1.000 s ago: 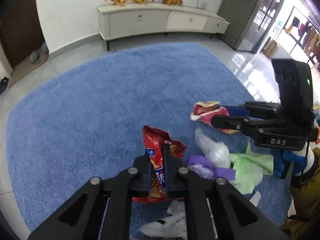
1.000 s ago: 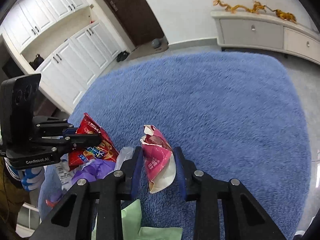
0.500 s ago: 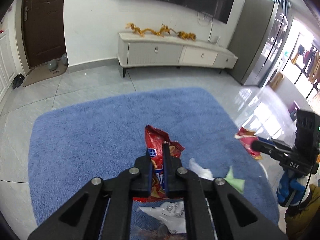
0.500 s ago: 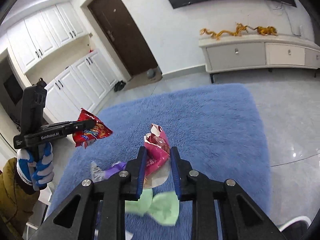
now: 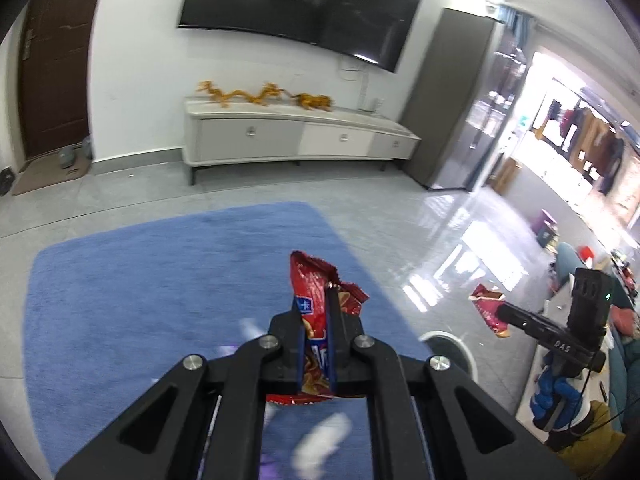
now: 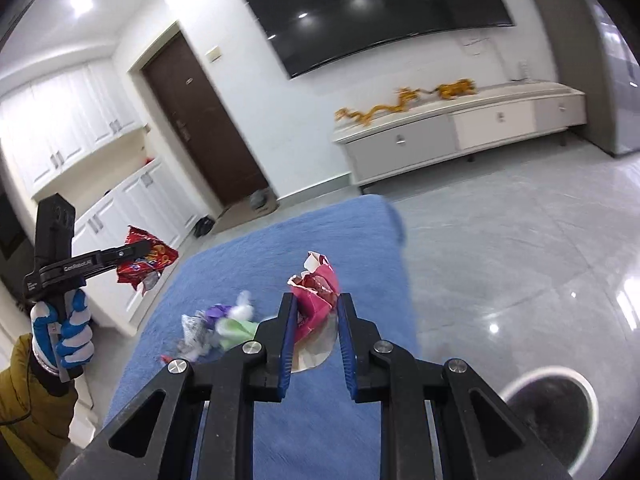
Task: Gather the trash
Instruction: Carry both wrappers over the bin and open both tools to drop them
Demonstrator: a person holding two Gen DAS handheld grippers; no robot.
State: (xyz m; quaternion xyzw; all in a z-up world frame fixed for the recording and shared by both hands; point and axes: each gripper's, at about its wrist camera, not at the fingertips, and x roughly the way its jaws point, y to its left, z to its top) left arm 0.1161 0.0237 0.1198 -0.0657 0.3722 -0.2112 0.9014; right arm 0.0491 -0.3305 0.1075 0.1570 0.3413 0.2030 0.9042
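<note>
Your left tool (image 5: 316, 344) is clamped tight on a red snack bag (image 5: 316, 300), which stands up between the blue pads, clear of the rug. Your right tool (image 6: 314, 320) has its jaws closing on a pink wrapper (image 6: 316, 292), the pads pressing its crumpled sides, its pale lower flap hanging below the fingers. From the right wrist view you can see your gloved left hand (image 6: 64, 328) gripping the left tool's handle, a mustard sleeve (image 6: 28, 392) below it.

Under you lies a blue rug (image 5: 152, 288) on a glossy grey tiled floor (image 6: 520, 264). At the rug's right edge sits a round bin (image 6: 548, 412) with a white rim and dark inside, near your right tool. On the rug remains a small heap of litter (image 6: 224, 326): purple, white, pale green and clear scraps, blurred, so you cannot count the pieces exactly.

Around the room: one wide dark television (image 5: 300, 12) on the white wall, one long low white cabinet (image 5: 296, 140) beneath it with three drawer fronts showing, and golden dragon figures (image 5: 244, 94) on its top, their number too blurred to tell. One dark brown door (image 6: 200, 120) stands to the left, with white cupboards (image 6: 80, 152) beside it, and a tall grey cabinet (image 5: 448, 100) to the right
</note>
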